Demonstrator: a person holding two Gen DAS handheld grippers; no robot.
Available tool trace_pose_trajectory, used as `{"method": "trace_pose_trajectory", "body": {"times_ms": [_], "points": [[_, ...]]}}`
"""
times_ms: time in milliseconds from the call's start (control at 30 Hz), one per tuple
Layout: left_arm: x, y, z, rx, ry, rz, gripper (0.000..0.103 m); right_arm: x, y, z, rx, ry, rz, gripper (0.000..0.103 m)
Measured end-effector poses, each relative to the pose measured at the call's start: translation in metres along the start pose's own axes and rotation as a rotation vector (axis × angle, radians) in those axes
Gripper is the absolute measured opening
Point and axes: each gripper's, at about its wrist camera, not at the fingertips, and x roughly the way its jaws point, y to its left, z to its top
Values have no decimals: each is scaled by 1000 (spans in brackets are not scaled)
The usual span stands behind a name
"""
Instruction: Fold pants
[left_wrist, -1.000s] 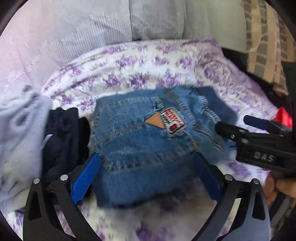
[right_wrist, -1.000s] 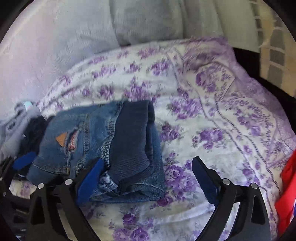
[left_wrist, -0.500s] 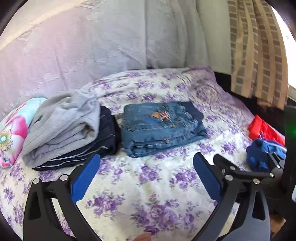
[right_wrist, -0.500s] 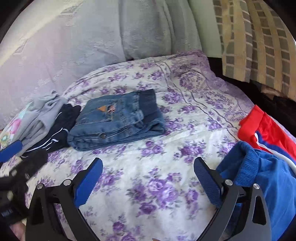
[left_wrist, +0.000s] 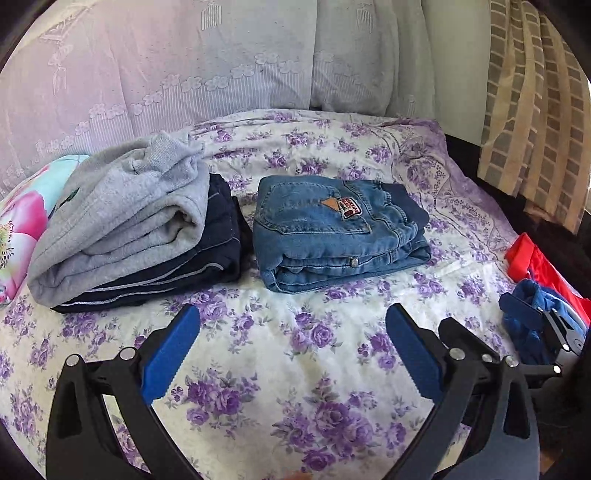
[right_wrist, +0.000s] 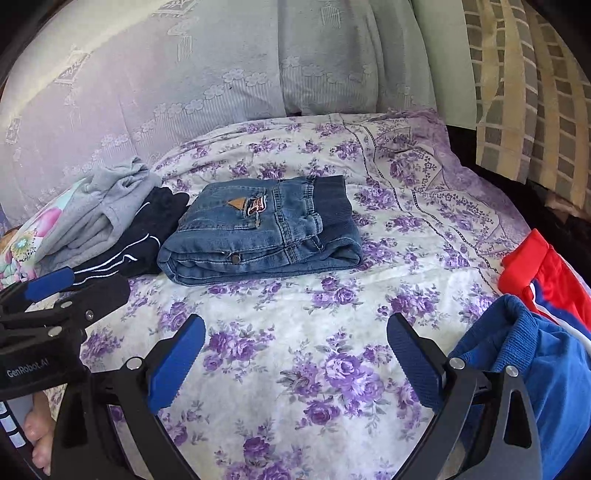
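While folded jeans lie apart, left gripper wide, empty, right gripper likewise.

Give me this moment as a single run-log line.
left gripper: open, empty | right gripper: open, empty | jeans: folded on bedspread | red and blue garment: unfolded, right
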Motion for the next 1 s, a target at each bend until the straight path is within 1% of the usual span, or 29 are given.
{"method": "trace_pose_trajectory", "body": {"times_ms": [200, 267, 400, 567, 1000], "points": [[-1, -2, 1, 0, -4, -3, 98, 0, -1, 0, 5, 5, -2, 99], [-4, -5, 0, 16, -22, 7, 98, 1, -1, 0, 6, 9, -2, 99], [-7, -12, -1, 43, -30, 17, 98, 1, -1, 0, 3, 13, -4, 99], [-5, -7, 0, 19, -25, 36, 98, 2, -1, 0, 10, 14, -4, 99], [-1, 0, 1, -21, 5, 10, 98, 2, -2, 0, 11, 13, -2, 99]]}}
